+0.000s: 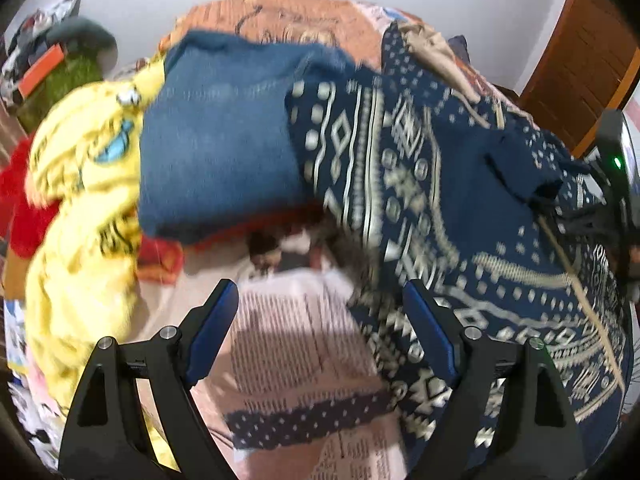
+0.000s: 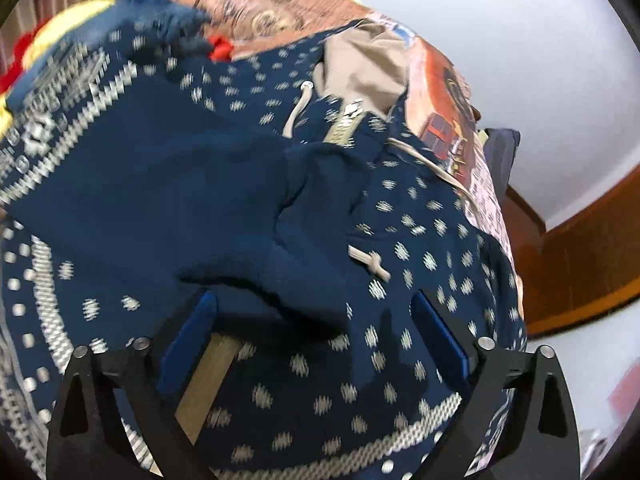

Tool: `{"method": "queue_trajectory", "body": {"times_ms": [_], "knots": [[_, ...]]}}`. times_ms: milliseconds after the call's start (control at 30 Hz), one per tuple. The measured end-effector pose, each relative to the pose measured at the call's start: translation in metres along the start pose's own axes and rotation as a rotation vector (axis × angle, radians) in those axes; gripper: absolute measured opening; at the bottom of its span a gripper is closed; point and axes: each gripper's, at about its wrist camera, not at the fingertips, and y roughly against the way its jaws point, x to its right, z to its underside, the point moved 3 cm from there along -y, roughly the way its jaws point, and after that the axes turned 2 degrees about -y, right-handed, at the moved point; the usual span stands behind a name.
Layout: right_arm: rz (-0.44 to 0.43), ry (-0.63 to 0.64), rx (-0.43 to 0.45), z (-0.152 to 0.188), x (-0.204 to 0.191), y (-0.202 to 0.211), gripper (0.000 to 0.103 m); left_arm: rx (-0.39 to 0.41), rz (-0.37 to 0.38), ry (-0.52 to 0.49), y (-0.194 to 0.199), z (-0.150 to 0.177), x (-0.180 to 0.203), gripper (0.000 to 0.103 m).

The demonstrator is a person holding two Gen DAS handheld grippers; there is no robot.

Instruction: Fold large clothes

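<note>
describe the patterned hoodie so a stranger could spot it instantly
On the bed, right of the plain blue folded garment, lies the hoodie. Unlike that and the yellow cloth, it is navy with cream geometric bands, dots and a zip.

Navy patterned knit hooded jacket (image 1: pixel 460 200): lower hem is being cut off by the frame edge, and its pattern is being smeared by motion blur. Printed pink bedsheet (image 1: pixel 296 344): lettering is being blurred beyond reading. Yellow printed garment (image 1: pixel 80 208): print is being left indistinct.
</note>
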Motion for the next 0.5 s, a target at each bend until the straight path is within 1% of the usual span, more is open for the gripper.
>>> {"method": "queue_trajectory", "body": {"times_ms": [33,67,100,133,200,233,300,333,433,500], "knots": [[0.010,0.012,0.008,-0.003,-0.002,-0.002,0.091,-0.008,0.008,0.006,-0.004,0.004,0.000,0.084],[0.014,0.020,0.018,-0.005,-0.004,-0.003,0.087,-0.020,0.023,0.009,-0.008,0.009,0.001,0.084],[0.018,0.031,0.032,-0.008,-0.006,-0.003,0.078,-0.031,0.036,0.009,-0.013,0.013,0.004,0.084],[0.024,0.041,0.040,-0.011,-0.008,-0.003,0.073,-0.037,0.041,0.007,-0.018,0.016,0.005,0.084],[0.031,0.068,0.055,-0.017,-0.014,-0.004,0.054,-0.054,0.043,-0.002,-0.027,0.020,0.012,0.084],[0.026,0.077,0.062,-0.019,-0.018,-0.005,0.050,-0.060,0.038,-0.007,-0.032,0.020,0.017,0.084],[0.007,0.090,0.067,-0.020,-0.025,-0.005,0.029,-0.058,0.028,-0.005,-0.037,0.018,0.020,0.084],[-0.009,0.095,0.067,-0.023,-0.028,-0.005,0.025,-0.047,0.020,0.004,-0.040,0.015,0.022,0.084],[-0.014,0.087,0.088,-0.026,-0.031,-0.003,0.015,-0.010,0.018,0.041,-0.042,0.006,0.024,0.082],[-0.047,0.043,0.106,-0.028,-0.024,0.005,0.012,0.008,-0.007,0.066,-0.042,-0.001,0.023,0.069]]}}
